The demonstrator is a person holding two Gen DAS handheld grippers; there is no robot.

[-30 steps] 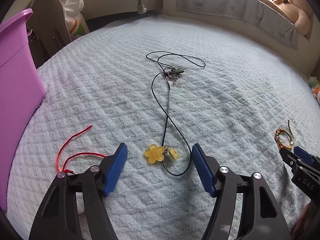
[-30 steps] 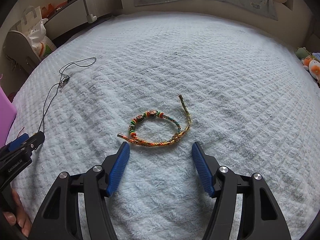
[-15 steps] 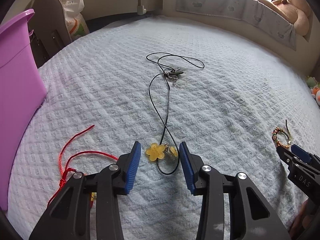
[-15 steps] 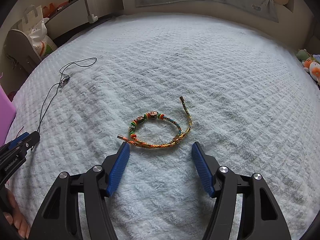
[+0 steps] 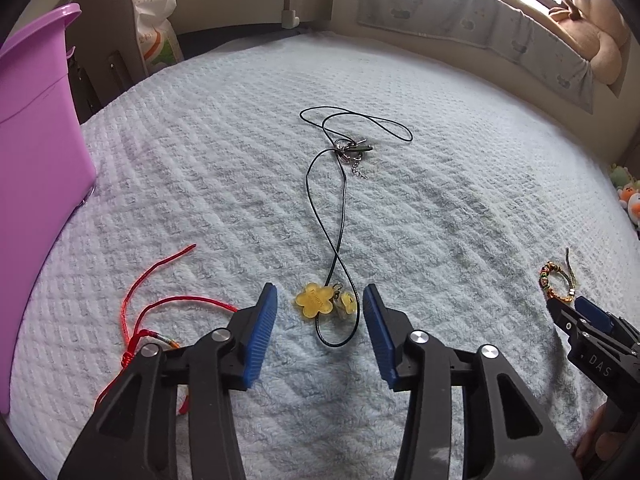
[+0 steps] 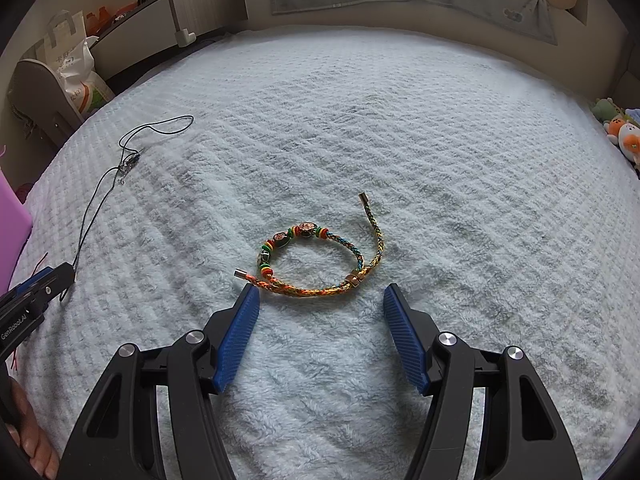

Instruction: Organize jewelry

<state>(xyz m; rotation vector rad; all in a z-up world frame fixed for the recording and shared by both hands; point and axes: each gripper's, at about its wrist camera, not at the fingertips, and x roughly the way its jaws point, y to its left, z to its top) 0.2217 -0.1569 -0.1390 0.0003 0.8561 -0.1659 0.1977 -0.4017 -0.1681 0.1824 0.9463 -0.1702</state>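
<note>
A black cord necklace (image 5: 340, 216) with a yellow flower pendant (image 5: 315, 299) lies on the pale blanket (image 5: 440, 200). My left gripper (image 5: 319, 289) straddles the pendant; its jaws are opening and the pads (image 5: 260, 332) stand clear of it. A red cord (image 5: 160, 304) lies just left of that gripper. A multicoloured braided bracelet (image 6: 306, 233) with beads lies just ahead of my right gripper (image 6: 321, 289), which is open with nothing between its pads. Each gripper also shows at the edge of the other's view: the right gripper (image 5: 572, 312) and the left gripper (image 6: 60, 276).
A purple bin (image 5: 36, 120) stands at the blanket's left edge. A chair and a white bag (image 5: 154, 32) are behind it. A large plush bear (image 5: 592, 32) sits at the back right, and small plush toys (image 6: 620, 132) lie at the right edge.
The left jaws narrowed around the flower pendant, then widened again; they now stand closer together than a second ago. The pendant has stayed on the blanket. The right gripper has not moved.
</note>
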